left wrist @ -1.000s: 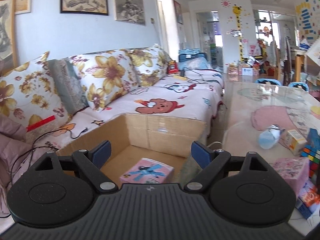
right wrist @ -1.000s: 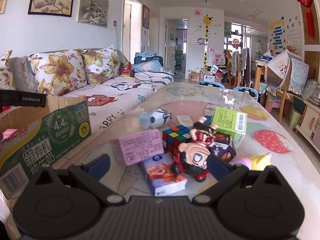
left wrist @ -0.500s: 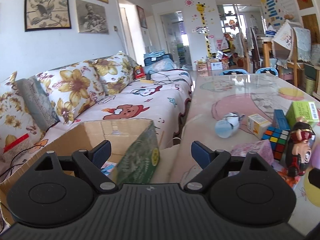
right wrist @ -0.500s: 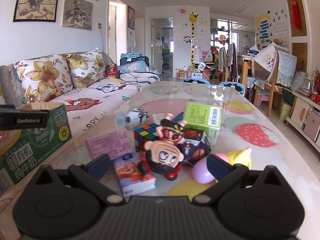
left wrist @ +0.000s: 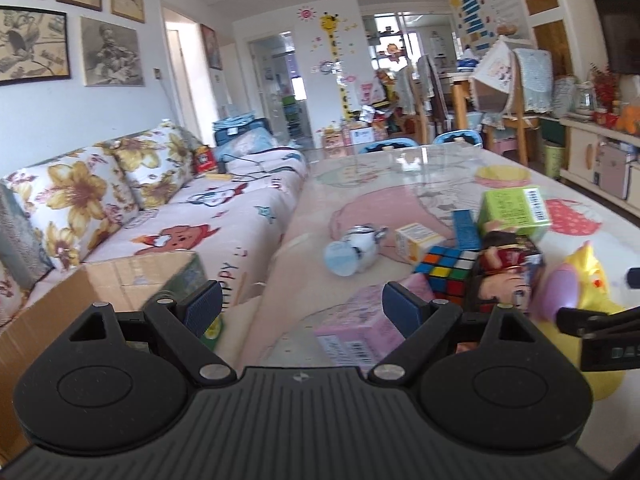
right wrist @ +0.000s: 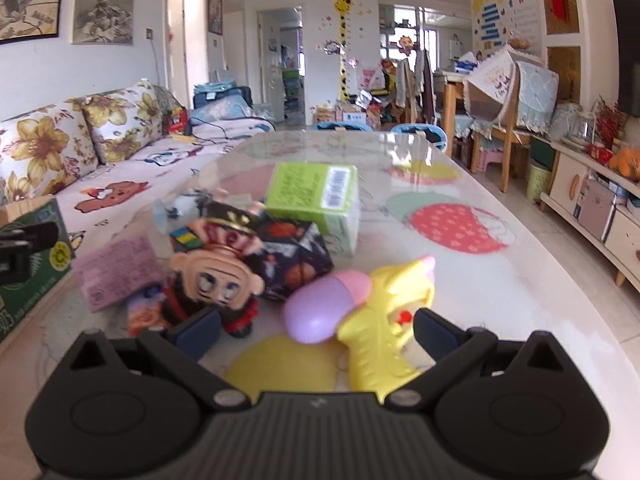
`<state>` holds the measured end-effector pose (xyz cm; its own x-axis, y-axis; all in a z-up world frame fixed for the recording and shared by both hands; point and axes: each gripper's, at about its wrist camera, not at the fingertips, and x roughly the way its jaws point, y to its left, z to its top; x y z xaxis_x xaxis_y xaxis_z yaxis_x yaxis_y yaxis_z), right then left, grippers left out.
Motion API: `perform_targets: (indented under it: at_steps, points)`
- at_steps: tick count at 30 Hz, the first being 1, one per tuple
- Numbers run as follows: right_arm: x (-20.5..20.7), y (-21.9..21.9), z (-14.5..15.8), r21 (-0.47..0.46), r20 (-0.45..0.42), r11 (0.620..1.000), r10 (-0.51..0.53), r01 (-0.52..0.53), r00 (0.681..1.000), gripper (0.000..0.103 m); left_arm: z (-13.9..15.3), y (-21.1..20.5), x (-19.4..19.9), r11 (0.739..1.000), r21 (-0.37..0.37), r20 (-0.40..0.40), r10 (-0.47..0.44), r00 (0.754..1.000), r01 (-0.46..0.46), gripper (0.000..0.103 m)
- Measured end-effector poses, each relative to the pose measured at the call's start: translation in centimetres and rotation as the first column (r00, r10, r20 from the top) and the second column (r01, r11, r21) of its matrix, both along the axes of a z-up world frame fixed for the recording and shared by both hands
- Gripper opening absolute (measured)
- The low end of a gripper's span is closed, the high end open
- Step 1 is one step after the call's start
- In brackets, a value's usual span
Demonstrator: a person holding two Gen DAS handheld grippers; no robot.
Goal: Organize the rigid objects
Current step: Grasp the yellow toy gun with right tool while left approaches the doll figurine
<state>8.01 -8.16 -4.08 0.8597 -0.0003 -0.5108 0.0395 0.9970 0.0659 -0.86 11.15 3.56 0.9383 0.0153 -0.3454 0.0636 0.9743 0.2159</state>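
Left gripper [left wrist: 302,306] hanging with jaws spread wide and nothing between them, over the gap between the cardboard box [left wrist: 100,280] and the glass-topped table [left wrist: 400,176]. Box sitting low at the left beside the sofa [left wrist: 208,216], its inside hidden behind the gripper body, its near end cut off by the frame edge. Pink box [left wrist: 356,328] lying on the table just past the right finger, its near side covered by the gripper. Rubik's cube [left wrist: 448,268] sitting just behind it, partly blocked by the cartoon figurine [left wrist: 500,276]. Small white and blue toy [left wrist: 352,252] lying on its side, apart from the pile; too small to identify further.

Right gripper [right wrist: 316,326] hovering low with jaws also wide, framing the yellow toy gun [right wrist: 384,320] and its purple egg-shaped part [right wrist: 324,308] without visibly touching either; gun's grip running under the gripper body and out of sight. Figurine blurring near the left finger, leaning against a dark patterned box [right wrist: 292,260]. Green box [right wrist: 312,196] standing behind, touching the pile. Small packet with a red cartoon print [right wrist: 140,316] peeking from under the figurine, mostly concealed.
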Motion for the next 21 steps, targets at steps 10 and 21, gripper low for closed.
perform_targets:
  at_steps: [10, 21]
  points:
    - [2.0, -3.4, -0.5, 0.229, -0.055, 0.972, -0.036, 0.047, 0.998, 0.102, -0.6, -0.1, -0.4, 0.995, -0.049, -0.041, -0.086, 0.995, 0.084, 0.103]
    - [4.5, -2.9, -1.4, 0.151, -0.105, 0.988, -0.029, 0.045, 0.994, 0.102, -0.8, -1.0, -1.2, 0.986, -0.056, -0.049, -0.161, 0.986, 0.158, 0.103]
